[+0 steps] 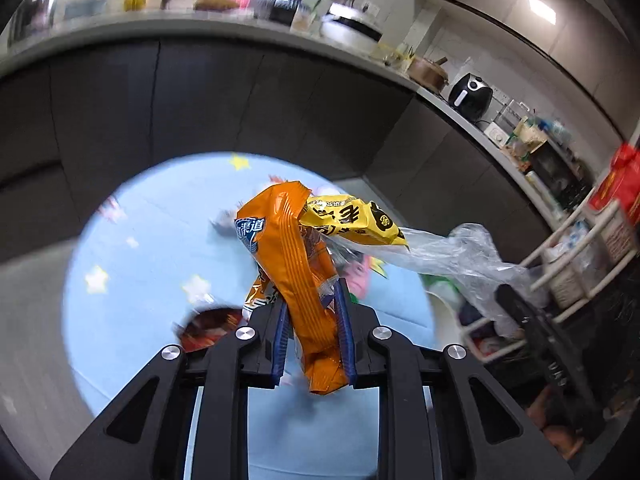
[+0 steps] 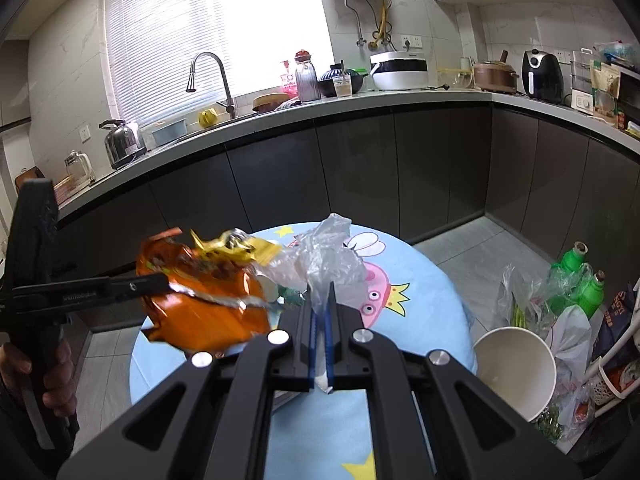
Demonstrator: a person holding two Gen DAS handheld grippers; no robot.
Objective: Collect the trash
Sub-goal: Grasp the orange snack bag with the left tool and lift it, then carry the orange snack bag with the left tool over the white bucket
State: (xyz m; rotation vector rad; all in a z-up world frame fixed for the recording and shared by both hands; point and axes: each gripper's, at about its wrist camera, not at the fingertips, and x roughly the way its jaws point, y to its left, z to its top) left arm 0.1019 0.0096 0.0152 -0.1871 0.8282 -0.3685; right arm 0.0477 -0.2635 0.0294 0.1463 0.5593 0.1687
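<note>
kitchen floor, round blue tabletop [image 2: 420,320] below. left gripper [image 1: 312,320] jaws clamped on orange wrapper [image 1: 288,264], long axis running up along jaws, yellow wrapper [image 1: 352,220] at its far end. right gripper [image 2: 322,320] jaws pinched narrow on clear plastic bag [image 2: 328,256], just right of wrappers, touching them. white paper cup [image 2: 516,372] low right, near right gripper. bag mouth unreadable; red packet [image 1: 208,326] blurred, partly hidden.

The orange wrapper [image 1: 292,264] is glossy crinkled foil, the clear bag [image 2: 328,256] thin filmy plastic, the cabinet fronts [image 2: 360,168] matt dark.
</note>
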